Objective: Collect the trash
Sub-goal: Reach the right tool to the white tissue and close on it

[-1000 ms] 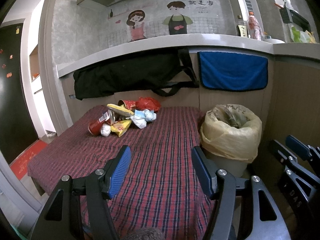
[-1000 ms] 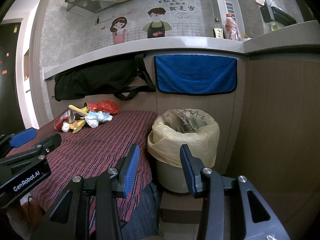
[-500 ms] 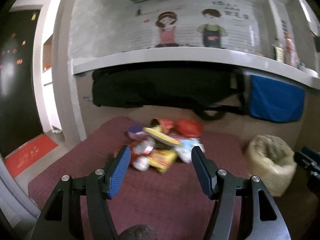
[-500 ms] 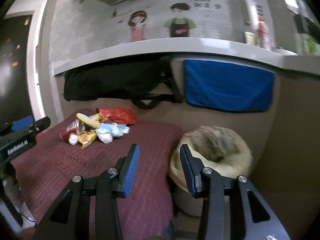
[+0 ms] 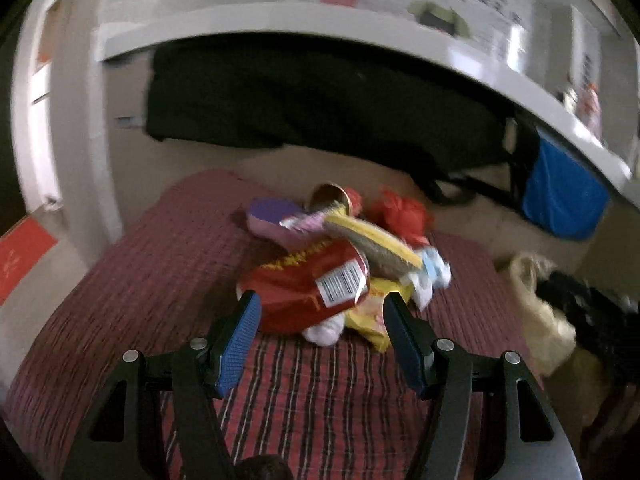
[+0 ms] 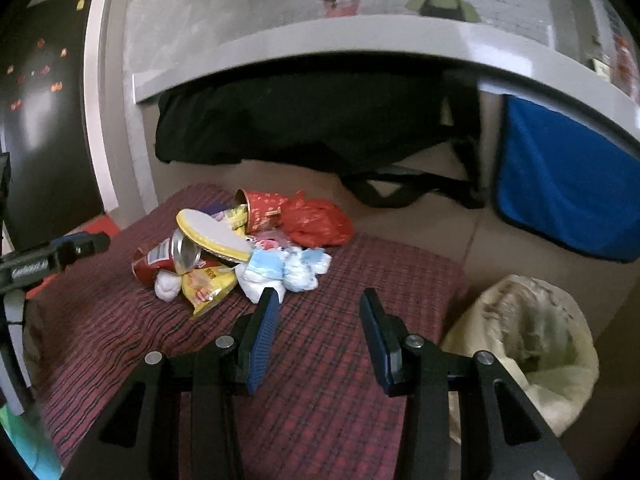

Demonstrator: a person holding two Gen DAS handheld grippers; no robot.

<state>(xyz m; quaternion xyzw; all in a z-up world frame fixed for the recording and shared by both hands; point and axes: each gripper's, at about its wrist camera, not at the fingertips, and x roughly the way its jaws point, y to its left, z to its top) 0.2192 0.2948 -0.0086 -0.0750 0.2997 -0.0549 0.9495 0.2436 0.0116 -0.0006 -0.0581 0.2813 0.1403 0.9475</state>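
Observation:
A trash pile lies on the red checked cloth (image 6: 344, 368). In it are a crushed red can (image 5: 308, 288), a yellow wrapper (image 5: 374, 316), a white tissue wad (image 5: 324, 330), a yellow-rimmed flat piece (image 5: 372, 242), a red paper cup (image 6: 262, 208), a red plastic bag (image 6: 320, 222) and blue-white tissues (image 6: 288, 270). My left gripper (image 5: 322, 304) is open, its tips just short of the can and touching nothing. My right gripper (image 6: 320, 300) is open and empty, right of the pile. The bin with a yellowish liner (image 6: 532, 344) stands off the cloth's right end.
A black bag (image 6: 320, 128) and a blue towel (image 6: 560, 192) hang under the grey counter ledge (image 6: 360, 36) behind the cloth. The left gripper's body (image 6: 52, 258) shows at the left edge of the right wrist view. A red mat (image 5: 20, 252) lies on the floor at left.
Both grippers have swung left, away from the bin and toward the pile. The pile now fills the space just ahead of the left fingers. Both stayed open.

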